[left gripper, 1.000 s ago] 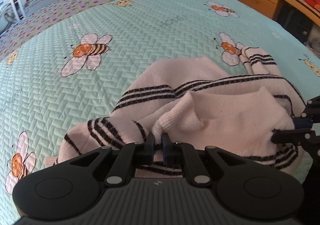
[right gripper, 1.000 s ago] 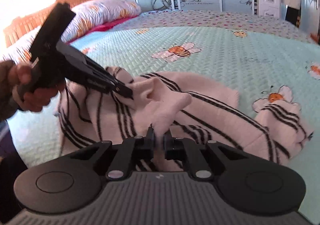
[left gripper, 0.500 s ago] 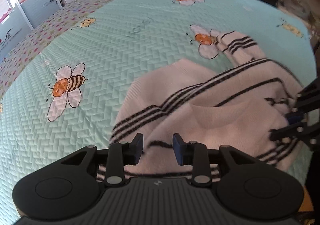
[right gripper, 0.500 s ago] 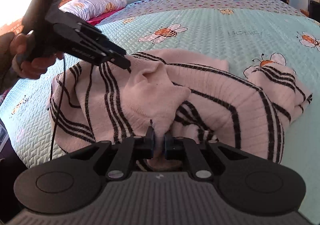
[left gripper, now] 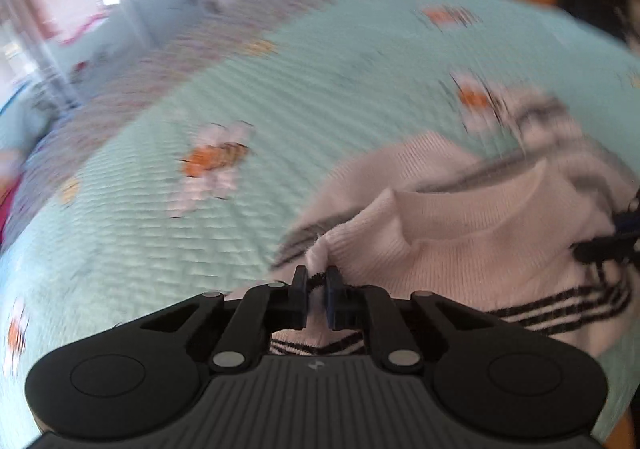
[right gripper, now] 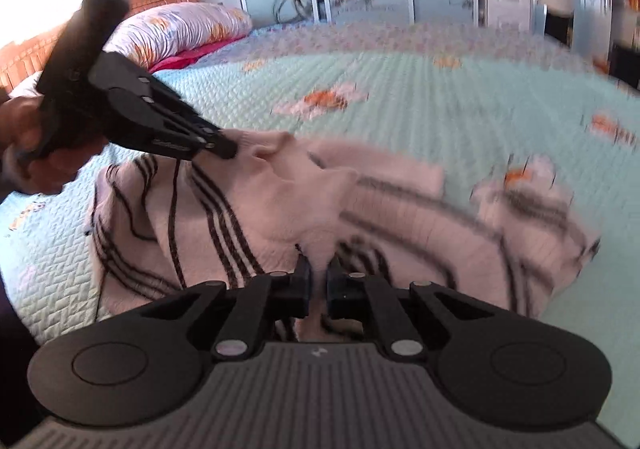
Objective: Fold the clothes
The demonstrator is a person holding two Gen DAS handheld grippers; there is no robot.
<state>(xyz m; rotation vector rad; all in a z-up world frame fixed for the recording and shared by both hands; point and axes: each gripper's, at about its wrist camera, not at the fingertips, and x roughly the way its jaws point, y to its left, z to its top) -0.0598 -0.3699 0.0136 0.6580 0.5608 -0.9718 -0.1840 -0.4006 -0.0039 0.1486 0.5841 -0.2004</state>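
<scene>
Striped knit sweater (right gripper: 360,209) bunched on the bee-print quilt (left gripper: 200,89), partly lifted. Left gripper (left gripper: 316,289) clenched on a ribbed edge near the collar; right gripper (right gripper: 316,285) clamped on another fold of the same knit. Both views blurred. Risks, judged from this: thin pinch slipping from loose rib; uneven pull skewing the fold; trailing sleeve (right gripper: 532,209) dragging and bunching underneath.

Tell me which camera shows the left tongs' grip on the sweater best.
The right wrist view: it shows the left tongs from the side, shut on the sweater edge and lifting it. The left wrist view shows only its own fingertips pinching a fold, with much blur.
</scene>
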